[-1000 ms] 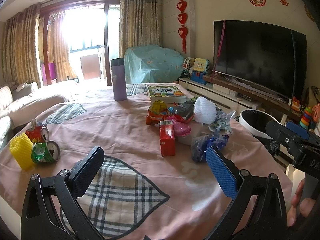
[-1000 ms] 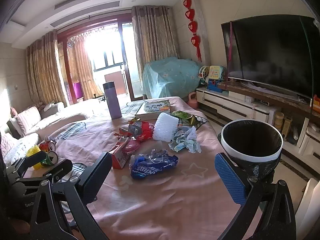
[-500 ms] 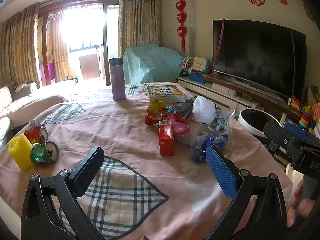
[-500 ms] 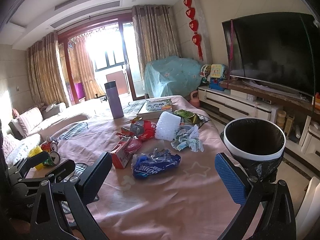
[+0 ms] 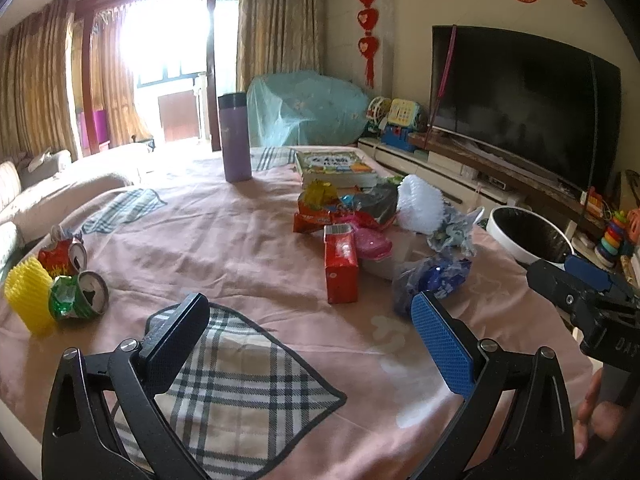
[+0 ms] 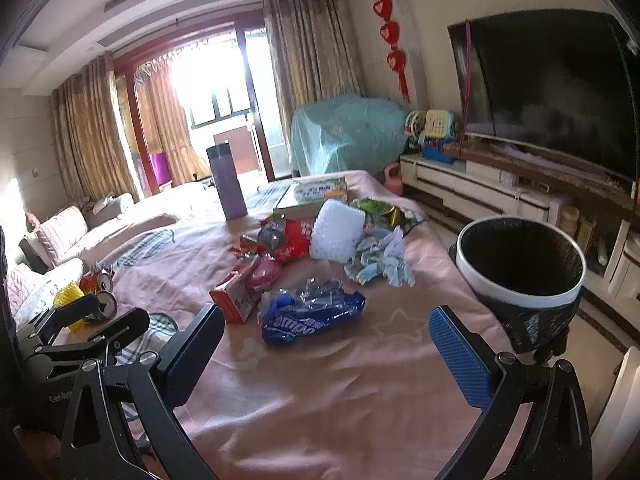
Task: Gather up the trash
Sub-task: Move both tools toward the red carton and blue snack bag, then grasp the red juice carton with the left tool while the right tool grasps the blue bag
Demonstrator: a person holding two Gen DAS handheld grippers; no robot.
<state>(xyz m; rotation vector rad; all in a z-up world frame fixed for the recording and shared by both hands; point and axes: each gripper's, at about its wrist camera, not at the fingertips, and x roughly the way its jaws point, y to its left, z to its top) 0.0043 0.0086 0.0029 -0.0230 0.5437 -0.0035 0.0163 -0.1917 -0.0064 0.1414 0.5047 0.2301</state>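
Over the pink-cloth tabletop (image 6: 320, 400) both tools hang empty, left tool (image 5: 308, 332) and right tool (image 6: 324, 340) each spread wide, nothing between the pads. Trash pile sits at 12 o'clock from the right tool: crumpled blue plastic snack wrapper (image 6: 312, 316) nearest, red cardboard carton (image 6: 236, 300) at 11 o'clock beside it, white foam fruit net (image 6: 338, 236) and wadded pale tissue (image 6: 380, 264) further back. White-rimmed bin with black liner (image 6: 520, 280) stands off the table edge at 2 o'clock. Crushed green drink can (image 5: 80, 296) and yellow foam net (image 5: 28, 300) lie well apart at 9 o'clock in left view. Step looks like the approach, nothing collected yet; next move likely calls for lowering the right tool onto the blue wrapper, closing, then carrying to bin
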